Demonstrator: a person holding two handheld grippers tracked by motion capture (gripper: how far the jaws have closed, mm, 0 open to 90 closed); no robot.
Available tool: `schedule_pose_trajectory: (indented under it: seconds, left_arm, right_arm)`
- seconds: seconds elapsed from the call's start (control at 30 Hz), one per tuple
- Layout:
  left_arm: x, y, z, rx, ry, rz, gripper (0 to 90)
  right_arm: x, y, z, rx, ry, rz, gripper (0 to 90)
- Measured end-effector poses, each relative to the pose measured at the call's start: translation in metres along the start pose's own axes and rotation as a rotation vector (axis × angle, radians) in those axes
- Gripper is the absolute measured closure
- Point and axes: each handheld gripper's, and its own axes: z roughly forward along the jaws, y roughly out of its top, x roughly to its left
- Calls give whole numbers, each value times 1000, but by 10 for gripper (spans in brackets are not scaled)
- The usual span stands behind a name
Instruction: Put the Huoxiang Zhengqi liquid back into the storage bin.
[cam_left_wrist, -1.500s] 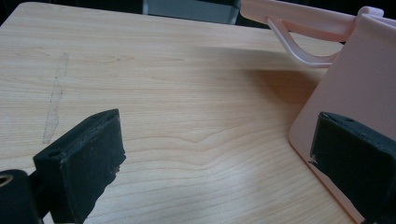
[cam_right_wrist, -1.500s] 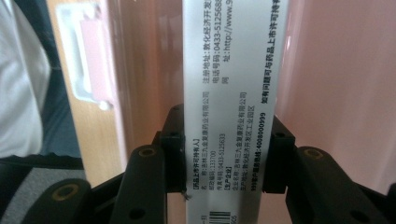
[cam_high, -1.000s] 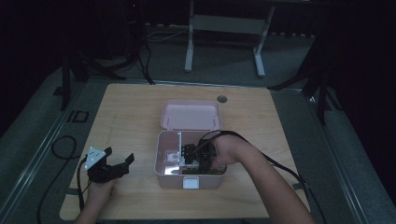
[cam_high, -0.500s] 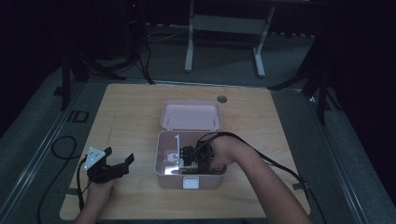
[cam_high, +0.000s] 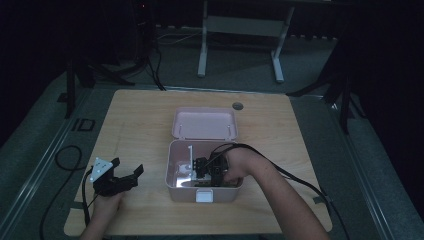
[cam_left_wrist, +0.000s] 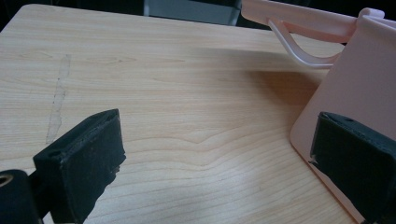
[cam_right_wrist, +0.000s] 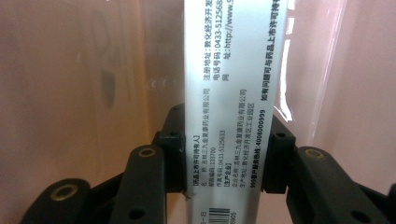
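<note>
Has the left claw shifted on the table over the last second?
No. In the high view the left claw sits at the same spot left of the pink box, near the table's front-left corner.

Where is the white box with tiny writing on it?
The white printed carton is clamped between the right gripper's jaws, inside the open pink plastic box mid-table.

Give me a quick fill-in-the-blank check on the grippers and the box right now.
The right gripper is shut on a white printed ____.
The left gripper has its jaws ____ over the wooden table.
The pink storage box has its lid ____.

Missing words: carton; open; open
</note>
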Motion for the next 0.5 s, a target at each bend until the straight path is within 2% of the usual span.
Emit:
schedule_pose_trajectory:
  seconds: [0.13,0.3,0.4,0.47,0.5]
  left_arm:
    - [0,0,0,-2,-1,-2,31]
    - [0,0,0,-3,-2,-3,31]
    - [0,0,0,-4,-2,-5,31]
    - [1,0,1,-4,0,-5,31]
    - [1,0,0,-3,0,-4,31]
  right_arm:
    - [-2,0,-2,4,5,7,594]
    - [-3,-3,-8,-17,13,10,540]
    - [-4,-5,-16,-49,15,12,519]
    - [-7,-9,-25,-100,16,11,487]
    - [-10,-11,-29,-113,30,26,464]
